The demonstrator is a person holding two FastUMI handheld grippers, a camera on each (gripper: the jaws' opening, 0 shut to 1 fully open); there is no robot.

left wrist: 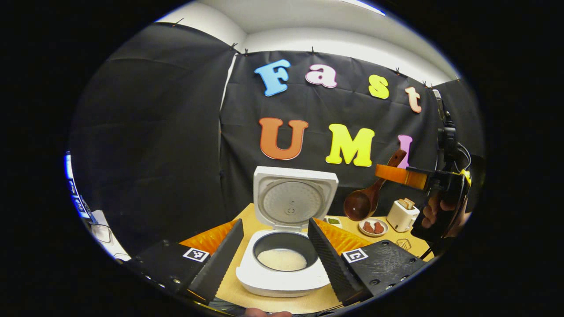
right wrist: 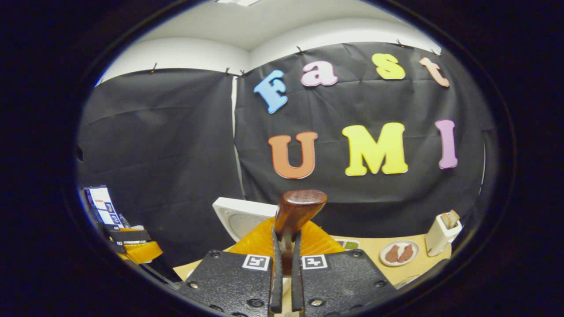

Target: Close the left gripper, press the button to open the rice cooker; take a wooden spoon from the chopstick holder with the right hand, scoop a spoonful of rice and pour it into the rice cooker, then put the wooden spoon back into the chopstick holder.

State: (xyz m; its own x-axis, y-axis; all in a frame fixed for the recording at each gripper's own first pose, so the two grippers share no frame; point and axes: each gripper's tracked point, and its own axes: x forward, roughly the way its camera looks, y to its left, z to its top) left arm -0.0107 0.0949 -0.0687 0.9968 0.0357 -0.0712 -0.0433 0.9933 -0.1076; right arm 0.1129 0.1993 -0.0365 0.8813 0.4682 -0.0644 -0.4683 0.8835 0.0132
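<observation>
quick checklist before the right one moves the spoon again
1. Rice cooker lid up: ok.
2. Right hand-held gripper shut on the wooden spoon: ok.
3. Spoon bowl holds rice: cannot tell, its back faces the left gripper view.
4. Left hand-held gripper clear of the pot mouth: not ok, its open fingers frame the pot.
5. Rice in the pot: ok.

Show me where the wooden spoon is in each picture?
Left gripper view: the wooden spoon hangs at the right, bowl down, held by the right gripper above the table.
Right gripper view: its handle end stands up at bottom middle, pinched between that gripper's fingers.
Shared landmark: the rice cooker's open lid sits left of the spoon in both.
</observation>
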